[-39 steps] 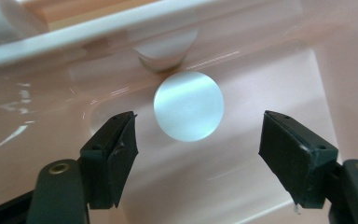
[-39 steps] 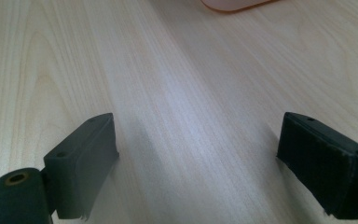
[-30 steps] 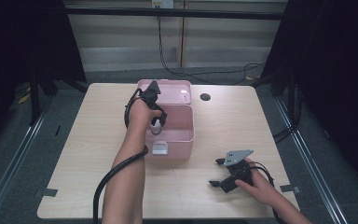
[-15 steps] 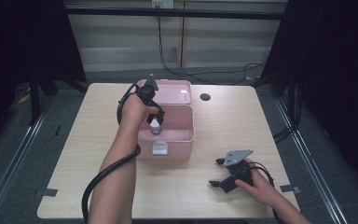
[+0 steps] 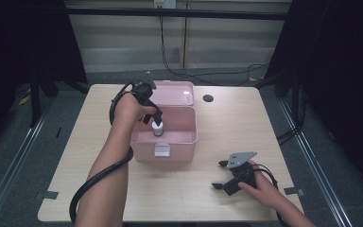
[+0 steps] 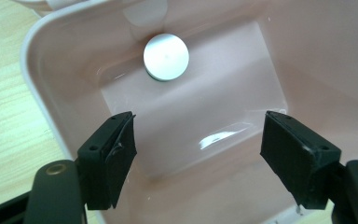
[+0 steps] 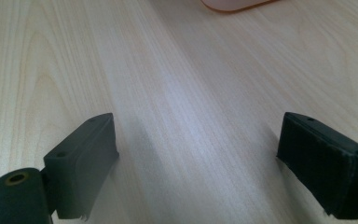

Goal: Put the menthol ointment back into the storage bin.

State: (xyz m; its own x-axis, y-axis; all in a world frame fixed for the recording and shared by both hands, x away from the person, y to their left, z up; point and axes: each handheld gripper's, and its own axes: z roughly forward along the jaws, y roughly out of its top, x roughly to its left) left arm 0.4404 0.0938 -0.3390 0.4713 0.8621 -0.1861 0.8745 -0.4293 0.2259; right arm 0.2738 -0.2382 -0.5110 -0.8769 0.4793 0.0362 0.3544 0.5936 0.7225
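Standing upright in the box [image 5: 189, 137] near its far wall, the bottle [image 6: 166, 56] is being overhung by the spread, empty left gripper [image 6: 198, 140], the nearer one.

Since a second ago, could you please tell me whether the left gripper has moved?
Yes. In the high view the left gripper has risen toward the pink box's open lid, away from its front latch.

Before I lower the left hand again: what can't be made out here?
- Small white-capped bottle in the open pink plastic box: left gripper view shows its cap from above; the body is hidden beneath.
- High view: bottle too small to read.
- Pink box: cut off by the top edge in the right gripper view.
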